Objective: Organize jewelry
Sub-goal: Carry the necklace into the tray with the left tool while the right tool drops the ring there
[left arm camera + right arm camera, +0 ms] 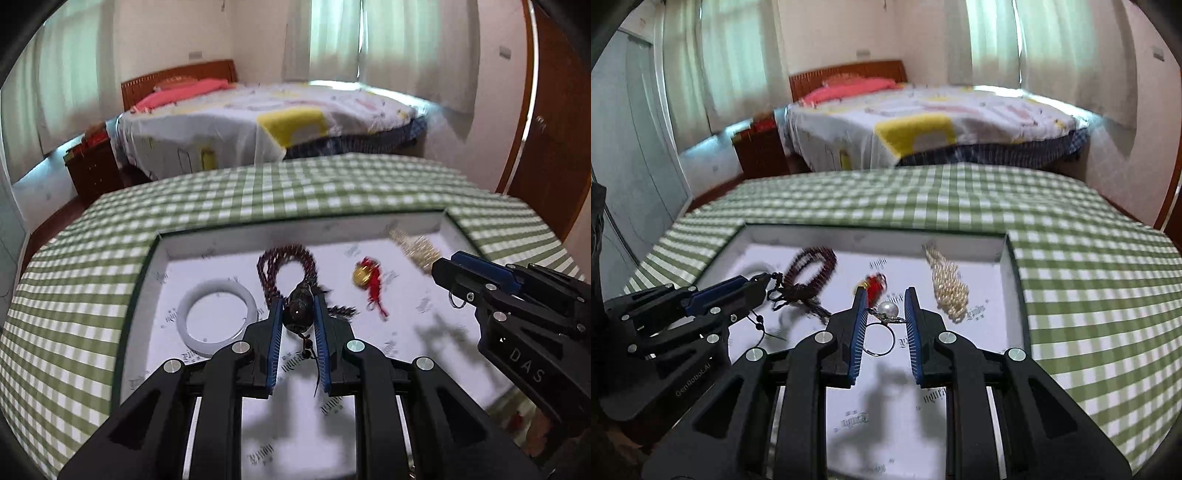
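Green-and-white checked cloth (92, 266) covers the table; on it lies a shallow white-lined tray (162, 254) with printed paper on its floor.

Contents, left to right, as seen from the left wrist camera:
- White bangle (218, 317), flat on the tray floor, near the left wall.
- Dark red bead strand (288, 258), looped, lying behind the left gripper's tips.
- Left gripper (298, 314), jaws nearly closed and clamped on a dark oval pendant (300, 308); a thin cord with small knots hangs below the pendant between the blue pads.
- Gold charm with red tassel (369, 282), resting right of centre.
- Pearl strand (417, 245), bunched near the tray's far right corner.
- Right gripper (448, 275), entering from the right, a small metal ring visible under its tip.

From the right wrist camera: right gripper (886, 314), jaws narrowly set, pinching a pearl ring (886, 321) by its setting, the band hanging below, above the tray floor. The pearl strand (947, 291) lies just to its right.
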